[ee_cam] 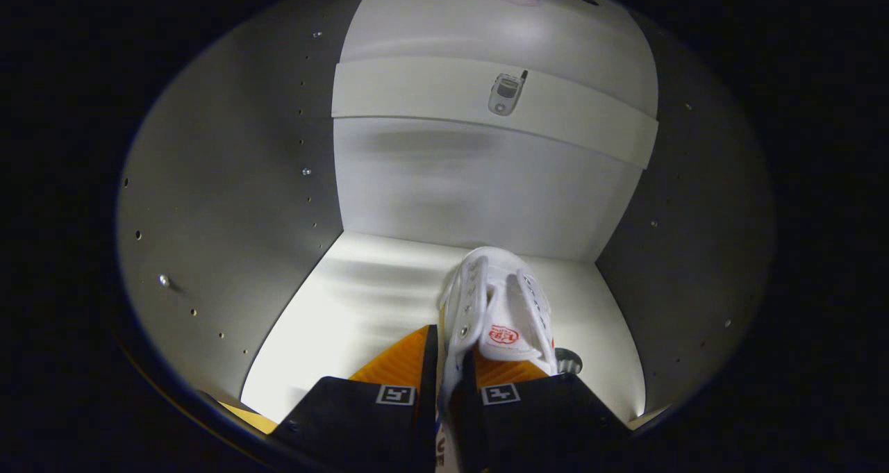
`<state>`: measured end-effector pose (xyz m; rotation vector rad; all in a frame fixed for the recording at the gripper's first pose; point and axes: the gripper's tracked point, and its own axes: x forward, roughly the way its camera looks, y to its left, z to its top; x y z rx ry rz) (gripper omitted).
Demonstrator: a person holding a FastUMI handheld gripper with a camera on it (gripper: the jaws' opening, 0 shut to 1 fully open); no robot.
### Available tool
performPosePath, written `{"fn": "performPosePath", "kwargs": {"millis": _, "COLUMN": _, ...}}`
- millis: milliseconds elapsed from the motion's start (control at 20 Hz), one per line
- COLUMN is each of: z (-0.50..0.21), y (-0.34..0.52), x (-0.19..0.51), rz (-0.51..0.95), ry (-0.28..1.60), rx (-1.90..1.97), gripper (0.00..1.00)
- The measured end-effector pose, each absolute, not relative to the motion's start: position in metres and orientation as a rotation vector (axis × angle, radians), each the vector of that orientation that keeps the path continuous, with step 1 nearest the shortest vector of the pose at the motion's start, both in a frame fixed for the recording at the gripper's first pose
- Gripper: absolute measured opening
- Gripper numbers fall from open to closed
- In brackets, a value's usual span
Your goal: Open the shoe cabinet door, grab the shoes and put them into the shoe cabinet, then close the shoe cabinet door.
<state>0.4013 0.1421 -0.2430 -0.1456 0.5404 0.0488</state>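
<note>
I look into the open white shoe cabinet (229, 202), with its side walls on both sides and its back panel ahead. A white lace-up shoe (496, 306) with a red logo on its tongue points toward the back. It hangs just over the cabinet's floor (361, 306). My gripper (444, 383) is shut on the shoe: the two orange-and-black fingers (399, 365) pinch its side wall between them, near the heel. The shoe's toe reaches well beyond the fingers, close to the back panel.
A white shelf (417, 87) crosses the cabinet above, and a small grey flip phone (505, 92) lies on it. Rows of peg holes and screws dot both side walls. The floor to the left of the shoe is bare.
</note>
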Motion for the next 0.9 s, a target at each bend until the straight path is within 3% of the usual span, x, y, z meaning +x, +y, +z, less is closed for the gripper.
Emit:
{"fn": "performPosePath", "kwargs": {"millis": 50, "z": -0.242, "y": 0.144, "x": 0.397, "rz": 0.057, "ry": 0.536, "rx": -0.127, "gripper": 0.21}}
{"fn": "performPosePath", "kwargs": {"millis": 150, "z": -0.24, "y": 0.152, "x": 0.388, "rz": 0.083, "ry": 0.531, "rx": -0.094, "gripper": 0.4}}
{"fn": "performPosePath", "kwargs": {"millis": 400, "z": -0.219, "y": 0.159, "x": 0.364, "rz": 0.081, "ry": 0.474, "rx": -0.095, "gripper": 0.99}}
{"fn": "performPosePath", "kwargs": {"millis": 900, "z": -0.151, "y": 0.144, "x": 0.29, "rz": 0.067, "ry": 0.313, "rx": -0.05, "gripper": 0.98}}
